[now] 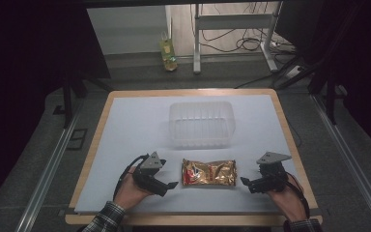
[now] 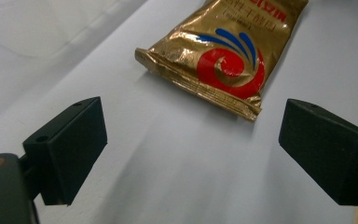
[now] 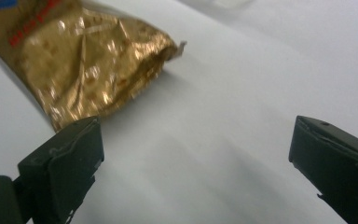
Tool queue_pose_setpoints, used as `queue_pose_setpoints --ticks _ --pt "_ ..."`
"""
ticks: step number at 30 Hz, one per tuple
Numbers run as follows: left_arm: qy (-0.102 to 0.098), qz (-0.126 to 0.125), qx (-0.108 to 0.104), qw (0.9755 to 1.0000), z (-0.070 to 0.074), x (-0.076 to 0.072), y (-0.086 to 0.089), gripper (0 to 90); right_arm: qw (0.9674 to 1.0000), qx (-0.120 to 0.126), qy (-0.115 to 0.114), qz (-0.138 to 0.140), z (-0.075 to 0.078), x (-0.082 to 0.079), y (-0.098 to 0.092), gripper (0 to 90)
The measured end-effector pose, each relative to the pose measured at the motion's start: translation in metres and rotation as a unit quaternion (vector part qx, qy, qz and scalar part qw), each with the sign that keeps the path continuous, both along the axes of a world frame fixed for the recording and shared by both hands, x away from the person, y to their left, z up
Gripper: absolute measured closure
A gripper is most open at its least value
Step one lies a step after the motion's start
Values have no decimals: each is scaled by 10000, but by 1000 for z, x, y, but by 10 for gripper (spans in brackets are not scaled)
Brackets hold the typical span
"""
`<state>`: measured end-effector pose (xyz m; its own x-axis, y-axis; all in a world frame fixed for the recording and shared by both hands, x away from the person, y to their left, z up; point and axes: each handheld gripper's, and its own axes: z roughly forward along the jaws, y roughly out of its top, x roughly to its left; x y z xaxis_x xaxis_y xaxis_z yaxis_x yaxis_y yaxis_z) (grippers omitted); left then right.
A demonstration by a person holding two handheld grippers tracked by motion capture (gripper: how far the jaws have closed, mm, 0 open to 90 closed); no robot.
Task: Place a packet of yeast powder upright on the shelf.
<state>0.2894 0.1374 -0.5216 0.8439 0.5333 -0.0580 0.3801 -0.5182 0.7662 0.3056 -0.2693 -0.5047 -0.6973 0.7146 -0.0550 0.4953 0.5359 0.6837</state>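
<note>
Gold foil packet (image 1: pixel 208 173) flat on the white tabletop (image 1: pixel 125 125), just in front of the clear tub (image 1: pixel 202 123); likely light, soft, crinkly and slippery, so best pinched at a flat sealed end. Left hand-held gripper (image 1: pixel 173 184) and right hand-held gripper (image 1: pixel 244 181) flanking it, jaws wide apart, holding nothing.

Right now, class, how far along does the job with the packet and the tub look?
Nothing looks done: the gold packet lies flat on the table, outside the clear tub. Nothing is in hand; the left gripper and right gripper flank it, open. Any grasping or moving remains.
</note>
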Motion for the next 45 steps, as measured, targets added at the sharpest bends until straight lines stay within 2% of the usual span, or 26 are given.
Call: queue_pose_setpoints --ticks 4,8,13,21,26,30,35,43,45 --pt "-111 -1 -15 9999 0 -1 1 76 10000 -86 -5 21 -1 0 -5 31" --pt "-136 28 6 9999 -2 -1 1 76 9998 -201 -49 12 0 -1 -9 30" --pt "-160 14 32 9999 -3 -1 -1 76 9999 -141 32 -40 -3 -1 -12 30" --pt "-138 45 -80 9999 -1 0 1 85 9998 -153 94 -34 -4 -1 -9 33" --pt "-170 -35 -20 9998 1 -1 -1 150 9997 -182 131 -104 -5 0 -12 33" --pt "-153 -116 -61 9998 2 -1 -3 208 9997 -167 129 -118 -5 1 -12 33" --pt "-86 -214 -252 9994 4 -1 -8 312 9997 -150 116 -157 -5 1 -14 33" --pt "-143 -278 -439 9985 7 3 -18 409 9997 -157 119 -159 -5 2 -14 33" --pt "-162 -282 -502 9982 7 4 -20 465 9997 -157 123 -156 -5 2 -14 33"
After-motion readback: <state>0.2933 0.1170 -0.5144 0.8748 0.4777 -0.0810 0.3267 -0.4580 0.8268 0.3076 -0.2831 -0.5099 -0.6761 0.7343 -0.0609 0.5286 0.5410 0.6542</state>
